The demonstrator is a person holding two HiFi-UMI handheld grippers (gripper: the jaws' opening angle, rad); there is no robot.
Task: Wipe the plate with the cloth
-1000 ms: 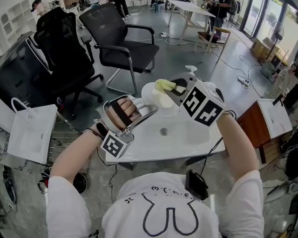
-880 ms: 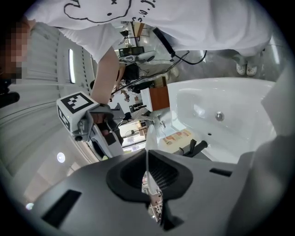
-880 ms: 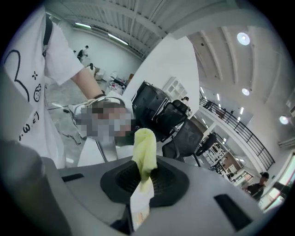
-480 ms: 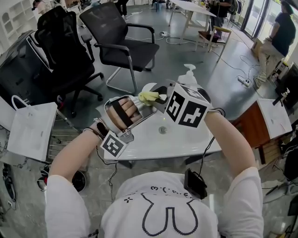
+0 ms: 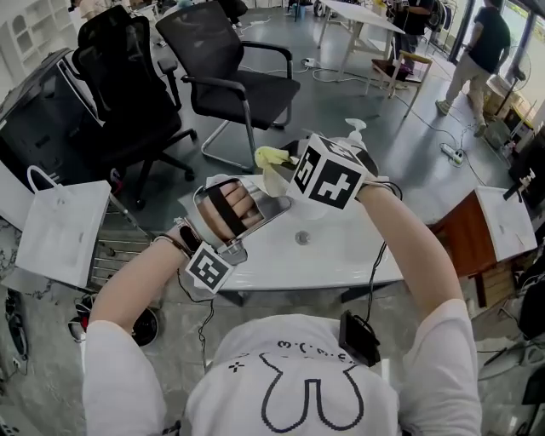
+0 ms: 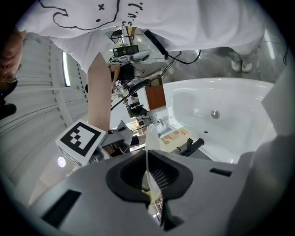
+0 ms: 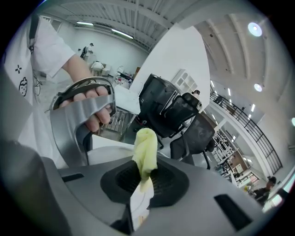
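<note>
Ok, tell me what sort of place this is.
Probably an open-plan office or workshop hall: black office chairs on a polished concrete floor, a white work table further back, and a power strip with its cable lying on the floor.

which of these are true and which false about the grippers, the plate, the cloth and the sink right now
1. The right gripper is clamped on the yellow cloth. True.
2. The left gripper grips the plate by its rim. True.
3. The plate lies flat in the sink. False: it is held up in the left gripper's jaws, not resting in the basin.
4. The cloth covers the drain. False: the drain is bare, and the cloth is up in the right gripper, beside the plate.
</note>
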